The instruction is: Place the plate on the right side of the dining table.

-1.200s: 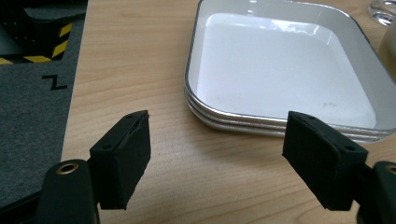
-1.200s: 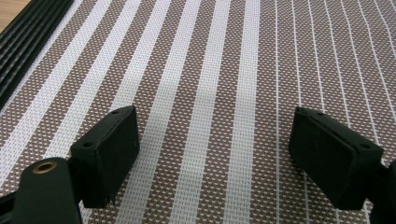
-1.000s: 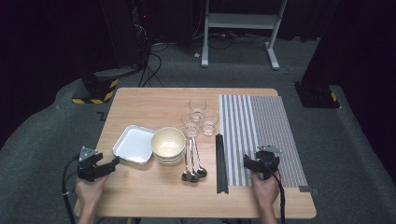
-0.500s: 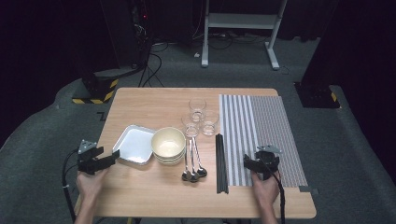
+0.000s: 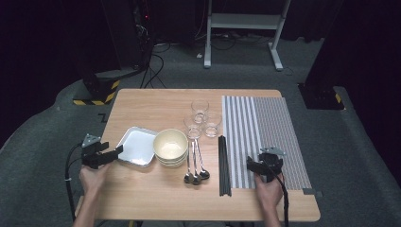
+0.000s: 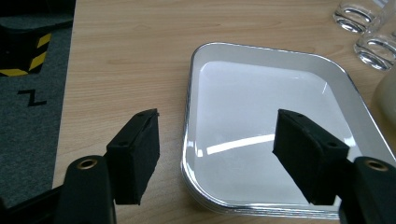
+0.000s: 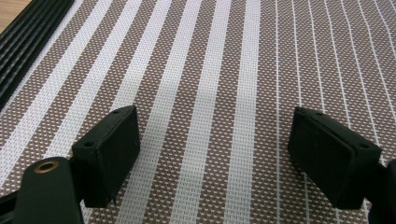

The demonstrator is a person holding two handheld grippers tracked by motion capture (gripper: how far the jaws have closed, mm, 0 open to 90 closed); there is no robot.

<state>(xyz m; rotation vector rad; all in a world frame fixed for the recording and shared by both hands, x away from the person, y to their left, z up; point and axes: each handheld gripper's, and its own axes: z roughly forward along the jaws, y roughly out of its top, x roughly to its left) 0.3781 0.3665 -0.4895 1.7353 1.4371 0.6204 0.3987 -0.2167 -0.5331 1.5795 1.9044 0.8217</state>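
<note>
Glossy rounded metal tray (image 6: 261, 121) between left gripper (image 6: 217, 156) jaws.

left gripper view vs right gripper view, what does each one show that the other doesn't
The left gripper view alone shows the stack of shiny rectangular metal trays, the light wooden table top, two clear drinking glasses and the edge of a cream bowl. Its hand-held gripper has been closing a little, yet its jaws stand apart over the stack's near corner, pressing on nothing.

The right gripper view alone shows the brown and white striped woven placemat and the black chopsticks along its edge.

Both share a pair of black padded jaws, open and empty; the right hand-held gripper hangs over the placemat.
</note>
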